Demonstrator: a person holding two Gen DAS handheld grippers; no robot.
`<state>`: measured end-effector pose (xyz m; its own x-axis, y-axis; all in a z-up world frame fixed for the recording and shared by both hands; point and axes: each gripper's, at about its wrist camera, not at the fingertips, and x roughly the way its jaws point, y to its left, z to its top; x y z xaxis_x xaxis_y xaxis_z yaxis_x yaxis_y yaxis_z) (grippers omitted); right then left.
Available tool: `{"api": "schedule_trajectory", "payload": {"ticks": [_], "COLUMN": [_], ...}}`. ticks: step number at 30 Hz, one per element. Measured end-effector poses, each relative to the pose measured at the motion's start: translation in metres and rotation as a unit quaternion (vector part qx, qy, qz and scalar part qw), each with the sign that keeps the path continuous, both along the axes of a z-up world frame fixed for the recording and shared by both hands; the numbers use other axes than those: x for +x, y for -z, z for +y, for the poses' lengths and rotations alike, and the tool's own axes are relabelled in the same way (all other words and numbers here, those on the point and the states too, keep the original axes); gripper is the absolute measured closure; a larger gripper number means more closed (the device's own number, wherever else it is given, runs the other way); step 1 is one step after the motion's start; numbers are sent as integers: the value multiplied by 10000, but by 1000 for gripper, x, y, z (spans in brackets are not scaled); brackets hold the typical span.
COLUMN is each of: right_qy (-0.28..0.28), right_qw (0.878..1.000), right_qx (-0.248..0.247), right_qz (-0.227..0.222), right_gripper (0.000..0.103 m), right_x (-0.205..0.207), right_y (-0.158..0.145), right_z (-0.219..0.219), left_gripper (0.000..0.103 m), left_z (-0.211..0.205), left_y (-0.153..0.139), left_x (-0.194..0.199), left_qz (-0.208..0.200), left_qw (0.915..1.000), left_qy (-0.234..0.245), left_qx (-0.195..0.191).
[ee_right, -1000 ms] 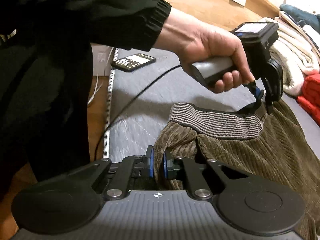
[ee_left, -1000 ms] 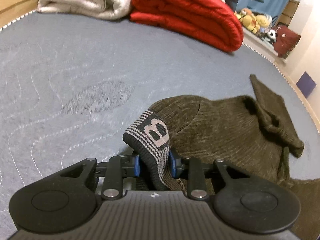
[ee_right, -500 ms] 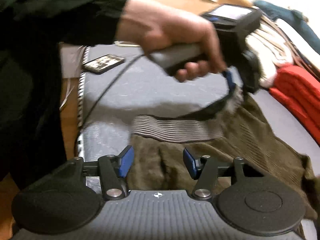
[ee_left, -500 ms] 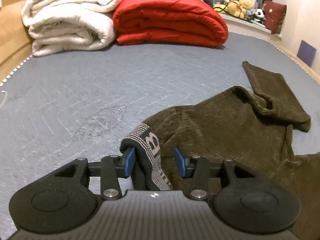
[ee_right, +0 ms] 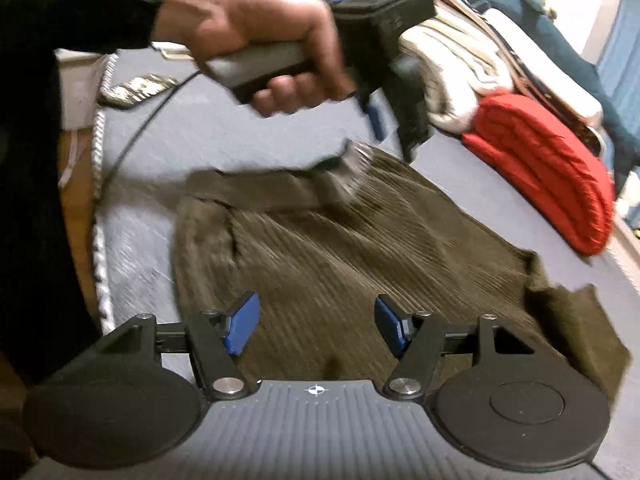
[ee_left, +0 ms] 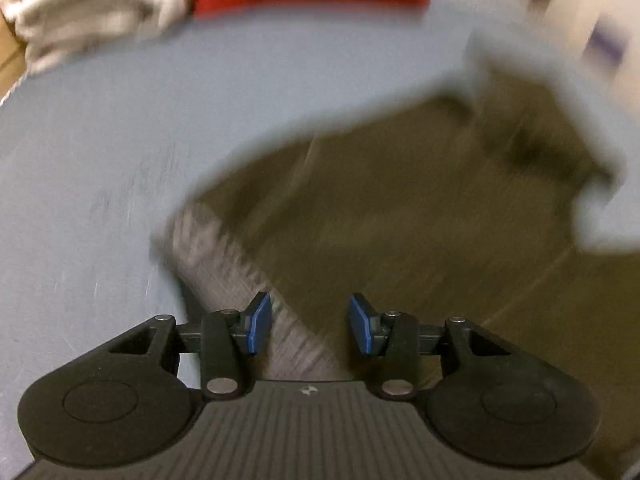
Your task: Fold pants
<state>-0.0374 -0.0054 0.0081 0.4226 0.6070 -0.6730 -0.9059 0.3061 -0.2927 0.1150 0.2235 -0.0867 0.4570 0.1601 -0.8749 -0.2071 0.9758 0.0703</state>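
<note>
1. Tongs first: your right gripper has just been opening and now stands wide, its blue pads clear of the cloth, with only flat corduroy showing between them. It holds nothing.
2. Your left gripper stands partly open and also holds nothing. The striped waistband runs under the gap, but neither pad presses on it. The right wrist view shows the same thing: the band sags free just below that tool's tips.
3. The pants lie spread on the grey mattress, waistband toward your body at the near edge and legs running away from you. One cuff is turned back on itself.
4. Judging from both releases, you have laid the waist end down so the cloth can settle flat before the next fold.
5. Your left hand grips its handle above the waistband, with the cable trailing toward a phone.
6. Farther off, a red blanket and a white blanket sit stacked, well apart from the pants.
</note>
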Motion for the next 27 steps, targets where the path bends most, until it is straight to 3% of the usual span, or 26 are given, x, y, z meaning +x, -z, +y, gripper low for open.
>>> {"api": "schedule_trajectory", "payload": {"ticks": [2,4,8,13,17,19,20,21,24,27], "right_qy": [200,438,974,1925,2967,3410,3623,3833,4275,4651], "right_qw": [9997,9989,9946,9737,9278,9001,8881,8763,8430,8138], "right_qx": [-56,-54,205,1053,2200,2699,2820,2914,3264,3455], "right_qz": [-92,-183,-300,-612,-519,-275,-208,-175,6,445], "right_gripper": [37,37,37,37,37,37,33,28,27,27], "right_x": [4,8,27,65,105,128,139,150,179,206], "right_y": [-2,-9,-36,-111,-184,-207,-212,-214,-201,-155], "right_z": [-7,-14,-26,-64,-115,-140,-150,-160,-187,-210], "left_gripper": [56,56,55,54,55,74,76,78,79,79], "left_z": [-15,-30,-59,-98,-135,-153,-162,-171,-191,-203], "left_y": [0,-17,-74,-144,-184,-194,-197,-197,-178,-138], "left_x": [1,3,0,-10,-6,-3,-4,-2,3,13], "left_qz": [-8,-20,-791,-1675,-2099,-2231,-2276,-2327,-2491,-2078], "left_qw": [9986,9974,9962,9838,9737,9701,9689,9676,9647,9738], "left_qy": [223,51,24,-396,-449,-281,-158,1,335,435], "left_qx": [477,718,355,-510,-758,-918,-962,-976,-781,-809]}}
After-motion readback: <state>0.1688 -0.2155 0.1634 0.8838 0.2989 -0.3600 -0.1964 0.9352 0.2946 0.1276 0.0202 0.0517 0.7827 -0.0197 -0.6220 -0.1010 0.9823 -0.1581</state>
